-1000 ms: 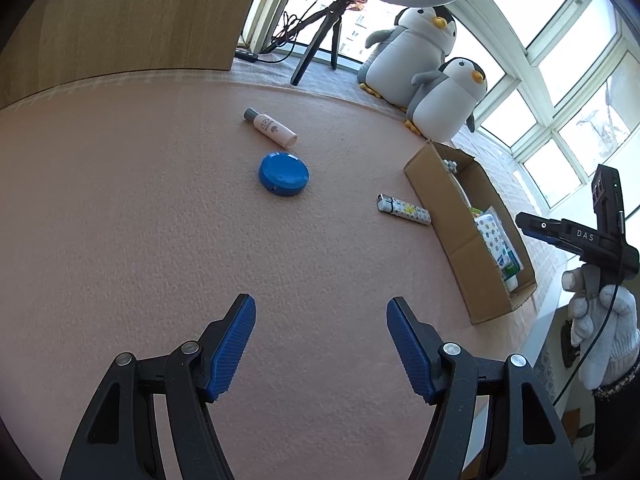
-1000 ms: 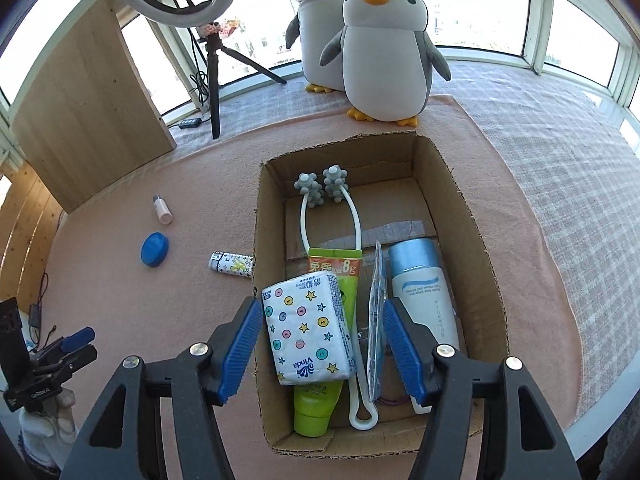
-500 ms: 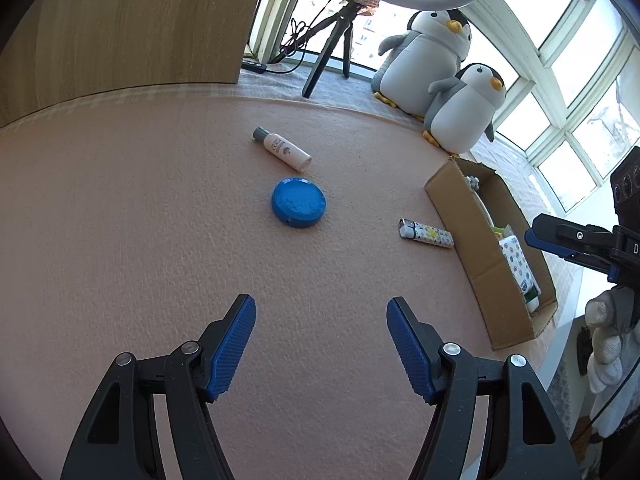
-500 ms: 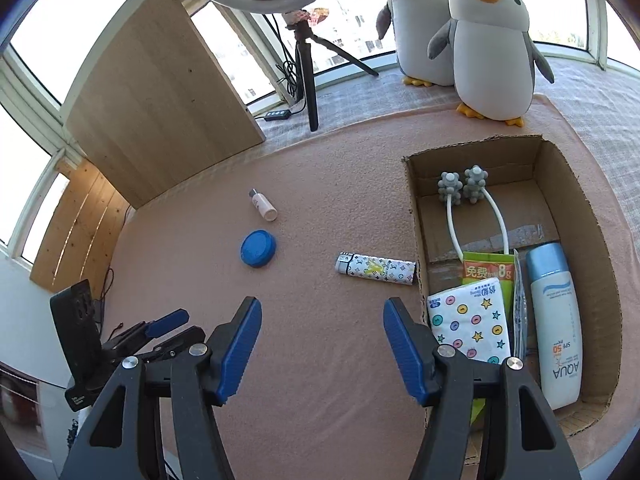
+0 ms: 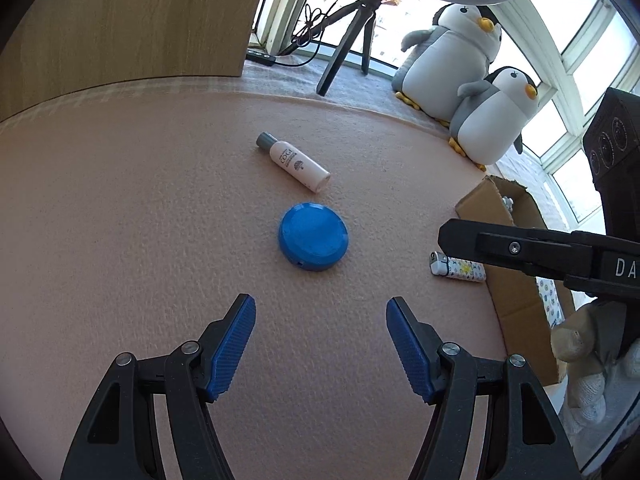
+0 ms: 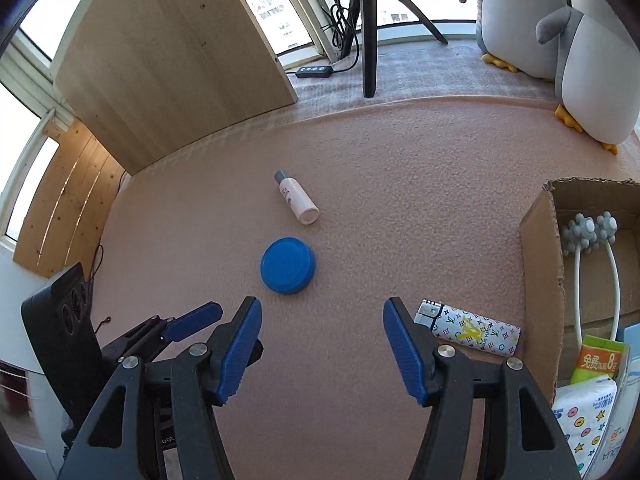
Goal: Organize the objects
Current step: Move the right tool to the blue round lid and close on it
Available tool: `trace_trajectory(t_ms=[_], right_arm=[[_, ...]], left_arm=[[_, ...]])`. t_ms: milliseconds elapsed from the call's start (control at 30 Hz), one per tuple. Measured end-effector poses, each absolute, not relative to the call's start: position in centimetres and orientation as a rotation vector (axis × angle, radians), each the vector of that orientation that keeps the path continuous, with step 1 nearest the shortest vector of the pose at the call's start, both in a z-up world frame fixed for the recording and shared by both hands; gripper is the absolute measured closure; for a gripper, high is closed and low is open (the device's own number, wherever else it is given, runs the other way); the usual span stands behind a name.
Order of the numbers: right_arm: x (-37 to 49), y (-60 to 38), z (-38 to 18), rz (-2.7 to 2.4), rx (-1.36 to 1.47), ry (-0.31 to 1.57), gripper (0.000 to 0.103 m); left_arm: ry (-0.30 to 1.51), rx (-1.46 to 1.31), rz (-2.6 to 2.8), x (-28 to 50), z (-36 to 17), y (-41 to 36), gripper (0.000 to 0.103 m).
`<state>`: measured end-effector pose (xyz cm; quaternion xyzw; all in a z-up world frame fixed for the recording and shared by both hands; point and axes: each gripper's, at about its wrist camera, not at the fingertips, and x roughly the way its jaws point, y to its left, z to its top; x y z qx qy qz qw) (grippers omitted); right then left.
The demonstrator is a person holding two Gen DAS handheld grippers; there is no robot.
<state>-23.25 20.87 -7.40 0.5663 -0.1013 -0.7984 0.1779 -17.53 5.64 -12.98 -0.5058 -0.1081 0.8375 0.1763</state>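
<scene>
On the pink carpet lie a round blue compact [image 5: 313, 236] [image 6: 287, 265], a small white bottle with a grey cap [image 5: 295, 161] [image 6: 296, 197] and a patterned lighter [image 5: 457, 268] [image 6: 469, 327]. My left gripper [image 5: 320, 344] stands open just short of the compact, empty. My right gripper [image 6: 322, 348] is open too, between the compact and the lighter, empty. The cardboard box [image 6: 541, 236] [image 5: 482, 199] at the right holds a white massager, a tissue pack, a green tube and a lotion bottle. In the left wrist view the right gripper's arm [image 5: 520, 250] crosses in front of the box.
Two plush penguins [image 5: 472, 80] [image 6: 576, 60] sit at the far edge of the carpet. A ring light tripod [image 6: 366, 28] with cables and a wooden board [image 6: 168, 60] stand behind. A gloved hand [image 5: 592, 360] holds the right tool.
The right gripper has swung left from above the box to over the carpet, facing the compact and lighter. The left gripper has moved forward toward the compact. Both stay open.
</scene>
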Motion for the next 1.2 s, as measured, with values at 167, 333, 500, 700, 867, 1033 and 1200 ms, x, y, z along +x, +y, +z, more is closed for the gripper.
trace_trajectory(t_ms=[167, 333, 500, 700, 867, 1033, 1200], right_arm=[[-25.3, 19.4, -9.7, -2.200, 1.647, -0.322, 0.045], [-26.8, 18.3, -11.1, -2.146, 1.677, -0.352, 0.057], [-27.8, 17.5, -11.9, -2.105, 1.693, -0.360, 0.065], [-28.0, 17.5, -12.6, -2.078, 1.711, -0.361, 0.074], [-27.9, 18.1, -12.7, -2.066, 1.708, -0.366, 0.075], [-26.8, 18.9, -11.8, -2.056, 1.696, -0.379, 0.075], [-25.3, 20.6, -9.8, -2.074, 1.650, -0.386, 0.075]], left_arm=[[-0.363, -1.445, 2.360, -18.8, -14.4, 5.5, 0.036], [-0.374, -1.438, 2.359, -19.9, -14.9, 5.6, 0.039], [-0.383, -1.434, 2.349, -21.2, -15.1, 6.0, 0.045], [-0.367, -1.424, 2.335, -21.9, -15.2, 6.9, 0.052], [-0.358, -1.424, 2.333, -21.9, -15.1, 7.3, 0.054], [-0.344, -1.410, 2.342, -21.0, -14.2, 7.9, 0.054], [-0.342, -1.362, 2.347, -19.2, -12.3, 9.2, 0.054]])
